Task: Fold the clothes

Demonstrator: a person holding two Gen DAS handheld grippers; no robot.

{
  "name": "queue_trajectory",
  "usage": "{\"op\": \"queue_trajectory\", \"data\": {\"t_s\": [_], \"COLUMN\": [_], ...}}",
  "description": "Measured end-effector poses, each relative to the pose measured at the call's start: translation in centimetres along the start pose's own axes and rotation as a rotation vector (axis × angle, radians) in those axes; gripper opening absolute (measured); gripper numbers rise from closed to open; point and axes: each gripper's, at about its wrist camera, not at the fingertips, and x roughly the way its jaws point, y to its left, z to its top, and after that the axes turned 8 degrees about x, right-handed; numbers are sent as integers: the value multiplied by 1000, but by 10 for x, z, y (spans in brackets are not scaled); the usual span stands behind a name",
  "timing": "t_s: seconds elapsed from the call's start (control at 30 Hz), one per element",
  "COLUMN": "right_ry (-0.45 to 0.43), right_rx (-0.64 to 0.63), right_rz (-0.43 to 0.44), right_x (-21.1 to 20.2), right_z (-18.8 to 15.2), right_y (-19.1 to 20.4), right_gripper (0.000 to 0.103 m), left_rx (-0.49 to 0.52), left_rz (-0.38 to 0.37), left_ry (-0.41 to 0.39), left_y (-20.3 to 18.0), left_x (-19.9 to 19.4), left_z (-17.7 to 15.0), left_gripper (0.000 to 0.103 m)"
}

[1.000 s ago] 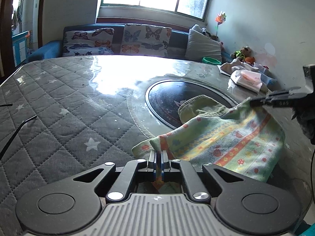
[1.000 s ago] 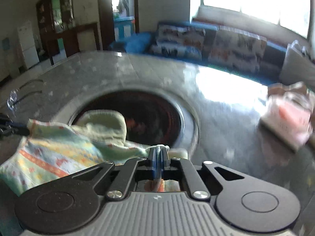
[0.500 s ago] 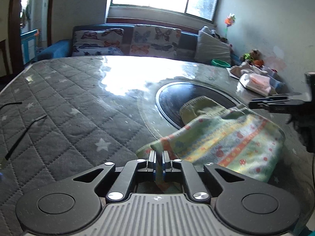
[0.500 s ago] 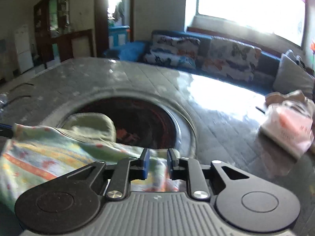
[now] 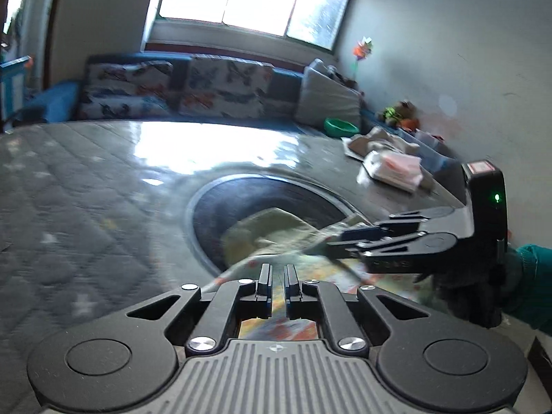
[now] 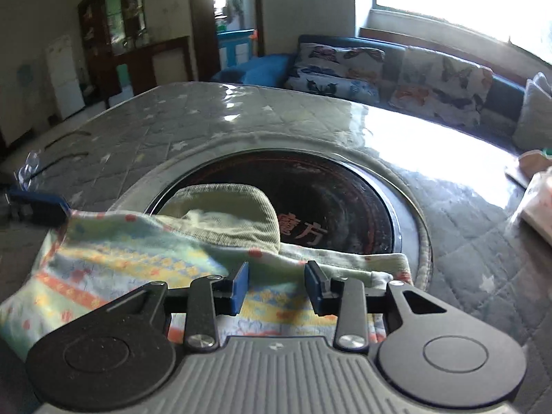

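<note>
A small child's garment (image 6: 114, 269) with pastel stripes, red dots and a plain green part (image 6: 238, 207) lies folded on the round table, partly over the dark centre disc (image 6: 331, 200). My right gripper (image 6: 277, 288) is open just above its near edge, with nothing between the jaws. My left gripper (image 5: 277, 284) has its jaws slightly apart over the garment (image 5: 262, 231), holding nothing. The right gripper (image 5: 407, 241) also shows in the left wrist view, reaching across from the right. The left gripper's blue fingertip (image 6: 38, 205) shows at the garment's far left corner.
The table has a grey quilted star-pattern cover (image 5: 69, 214) under glass. A pack of wipes (image 5: 393, 169) and cloths lie at the table's right rim. A sofa (image 5: 179, 86) with butterfly cushions stands behind. A green bowl (image 5: 339, 126) is far right.
Both grippers have let go of the garment: the right one opened wide, the left one opened a little. The garment has dropped flat onto the table. The right gripper moved closer to the left.
</note>
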Motion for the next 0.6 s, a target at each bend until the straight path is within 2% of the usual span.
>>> {"op": "queue_trajectory", "data": {"t_s": [0.1,0.27,0.33,0.47,0.6], "right_ry": [-6,-21,-29,-11,-14], "right_rx": [-7,-20,-29,-68,-123], "right_rz": [-11,6,26,67,55], "right_x": [3,-5,-12,-22,-31], "right_z": [1,1,-2,-13,-26], "right_y": [0,3,6,18,31], "right_gripper": [47,50,59,59,59], "left_rx": [-28,-78,-99,-92,-83], "left_rz": [-18,10,3,8,21], "left_ry": [45,100,107,112,115], "left_y": [0,11,15,13,11], "left_x": [26,49,51,52,52], "left_z": [2,-1,-2,-2,-1], "left_gripper": [8,8,8,8,8]}}
